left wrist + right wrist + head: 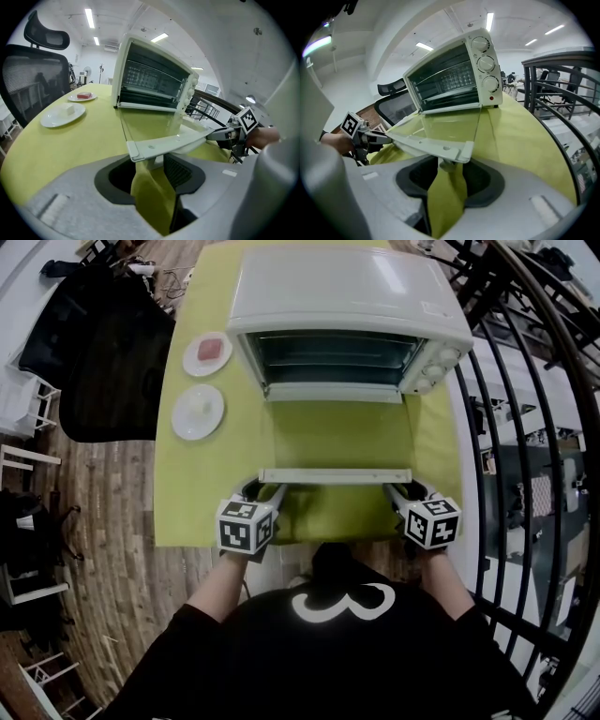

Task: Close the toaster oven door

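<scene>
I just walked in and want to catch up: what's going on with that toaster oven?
A person holds a gripper in each hand at the toaster oven's door, which lies fully open, flat above the green cloth. The left gripper is at the left end of the door handle and the right gripper at the right end, jaws apart. The door isn't lifted yet. Two plates sit left of the oven.

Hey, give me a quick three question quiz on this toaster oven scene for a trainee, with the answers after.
1. How many plates lie beside the toaster oven?
2. True or false: the oven door is shut.
3. The left gripper and right gripper are at the door's: A hinge; B front edge; C glass centre.
Key: 1 two; 2 false; 3 B.
</scene>
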A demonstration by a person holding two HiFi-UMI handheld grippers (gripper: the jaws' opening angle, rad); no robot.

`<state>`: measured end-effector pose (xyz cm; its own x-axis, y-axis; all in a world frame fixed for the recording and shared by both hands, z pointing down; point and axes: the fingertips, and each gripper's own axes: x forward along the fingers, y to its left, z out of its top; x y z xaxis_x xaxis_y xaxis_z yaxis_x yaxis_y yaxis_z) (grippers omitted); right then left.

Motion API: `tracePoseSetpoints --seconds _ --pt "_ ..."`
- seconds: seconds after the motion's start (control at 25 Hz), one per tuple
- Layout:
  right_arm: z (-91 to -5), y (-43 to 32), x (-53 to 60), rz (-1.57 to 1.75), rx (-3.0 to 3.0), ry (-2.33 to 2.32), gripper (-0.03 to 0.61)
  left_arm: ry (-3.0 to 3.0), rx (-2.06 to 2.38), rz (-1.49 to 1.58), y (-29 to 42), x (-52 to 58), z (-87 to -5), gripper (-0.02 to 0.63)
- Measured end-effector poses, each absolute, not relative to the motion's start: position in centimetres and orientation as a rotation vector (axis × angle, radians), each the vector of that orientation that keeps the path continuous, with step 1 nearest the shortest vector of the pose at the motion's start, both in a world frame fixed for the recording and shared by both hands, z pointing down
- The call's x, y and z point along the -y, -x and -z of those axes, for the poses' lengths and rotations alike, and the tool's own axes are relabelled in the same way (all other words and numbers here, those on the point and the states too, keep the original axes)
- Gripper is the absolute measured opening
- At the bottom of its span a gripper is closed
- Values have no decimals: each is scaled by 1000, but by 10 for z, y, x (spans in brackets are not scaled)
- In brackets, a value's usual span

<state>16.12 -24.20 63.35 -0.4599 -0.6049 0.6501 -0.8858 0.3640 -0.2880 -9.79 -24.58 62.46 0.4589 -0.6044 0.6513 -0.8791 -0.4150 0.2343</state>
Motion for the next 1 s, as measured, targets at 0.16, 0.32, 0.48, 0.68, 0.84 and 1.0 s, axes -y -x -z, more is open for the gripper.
tracePoseSetpoints --seconds 0.16,0.32,0.48,0.68,0.84,1.0 --pt "-630 -162 244 -857 2195 -1308 151 -2167 1245 -655 100 247 -622 178" --pt "-627 -163 244 -861 2201 -1318 135 -2176 1250 -655 100 248 -618 172" --pt "-624 -162 245 -863 2205 -1328 133 -2178 1260 -650 101 249 -615 159" --pt "-617 -162 246 -861 2210 -1344 126 -2191 1251 -643 101 251 -608 149" --pt "-610 -161 246 -846 2206 -1354 123 -2192 1242 -636 101 251 -603 146" --pt "-604 -160 245 -834 2206 -1365 122 -2196 1234 -637 101 252 -597 145"
